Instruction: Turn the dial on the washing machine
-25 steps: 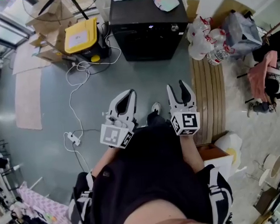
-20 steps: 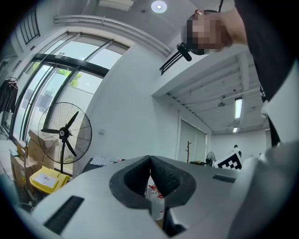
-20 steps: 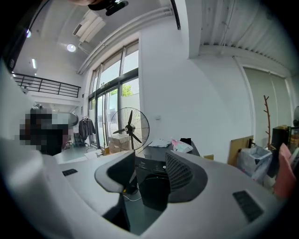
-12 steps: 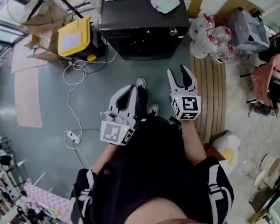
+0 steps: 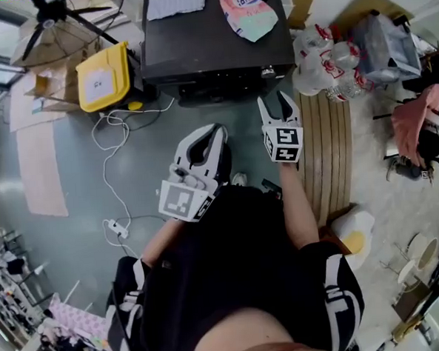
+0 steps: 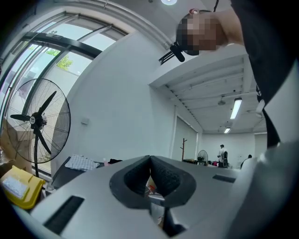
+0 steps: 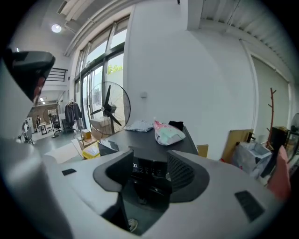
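The black washing machine (image 5: 211, 38) stands at the top of the head view, with its small silver dial (image 5: 267, 72) at the right end of the front panel. My right gripper (image 5: 276, 101) is held out just short of that dial. Its jaws are opening and nothing is between them. In the right gripper view the lit control panel (image 7: 148, 169) shows through the gap of the right gripper (image 7: 149, 175). My left gripper (image 5: 206, 146) hangs back over the floor, shut and empty. Its tips meet in the left gripper view (image 6: 150, 161).
A patterned bag (image 5: 248, 13) and a checked cloth (image 5: 172, 2) lie on the machine's top. A yellow case (image 5: 104, 76) and a fan (image 5: 46, 11) stand to its left. A white cable with a power strip (image 5: 117, 228) trails on the floor. Bottled water packs (image 5: 320, 61) and a slatted wooden board (image 5: 329, 149) are to the right.
The person has stepped closer to the machine. The right gripper has moved forward and up toward the dial. The left gripper has followed a shorter way.
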A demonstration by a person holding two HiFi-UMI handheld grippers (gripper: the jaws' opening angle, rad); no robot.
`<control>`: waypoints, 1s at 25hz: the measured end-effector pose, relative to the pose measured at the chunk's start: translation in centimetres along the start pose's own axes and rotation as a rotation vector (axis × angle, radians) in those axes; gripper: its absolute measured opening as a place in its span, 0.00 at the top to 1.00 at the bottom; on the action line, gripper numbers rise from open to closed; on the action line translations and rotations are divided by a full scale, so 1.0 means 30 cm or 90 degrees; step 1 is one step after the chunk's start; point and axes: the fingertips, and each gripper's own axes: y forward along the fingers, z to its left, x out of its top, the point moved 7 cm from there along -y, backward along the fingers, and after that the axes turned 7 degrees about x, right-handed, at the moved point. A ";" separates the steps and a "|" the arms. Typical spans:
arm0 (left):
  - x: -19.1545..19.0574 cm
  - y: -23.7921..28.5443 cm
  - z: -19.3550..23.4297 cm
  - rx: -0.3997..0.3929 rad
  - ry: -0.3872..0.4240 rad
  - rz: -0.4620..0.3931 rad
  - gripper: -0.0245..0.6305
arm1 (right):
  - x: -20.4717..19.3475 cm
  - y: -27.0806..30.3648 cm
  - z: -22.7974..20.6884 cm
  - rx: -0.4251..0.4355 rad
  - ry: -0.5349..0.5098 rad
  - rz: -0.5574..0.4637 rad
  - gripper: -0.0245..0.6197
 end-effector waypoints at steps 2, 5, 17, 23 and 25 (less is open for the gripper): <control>-0.023 0.094 0.059 -0.003 -0.002 0.016 0.93 | -0.055 0.148 -0.074 -0.008 0.004 0.043 0.57; -0.068 0.220 0.131 -0.004 -0.012 0.035 0.93 | -0.152 0.351 -0.188 -0.019 0.016 0.102 0.56; -0.197 0.416 0.260 -0.004 -0.039 0.072 0.93 | -0.436 0.730 -0.418 -0.068 0.031 0.228 0.51; -0.206 0.425 0.287 0.003 -0.045 0.079 0.93 | -0.438 0.741 -0.447 -0.045 0.125 0.199 0.52; -0.204 0.423 0.299 0.004 -0.044 0.078 0.93 | -0.450 0.739 -0.467 -0.016 0.209 0.172 0.52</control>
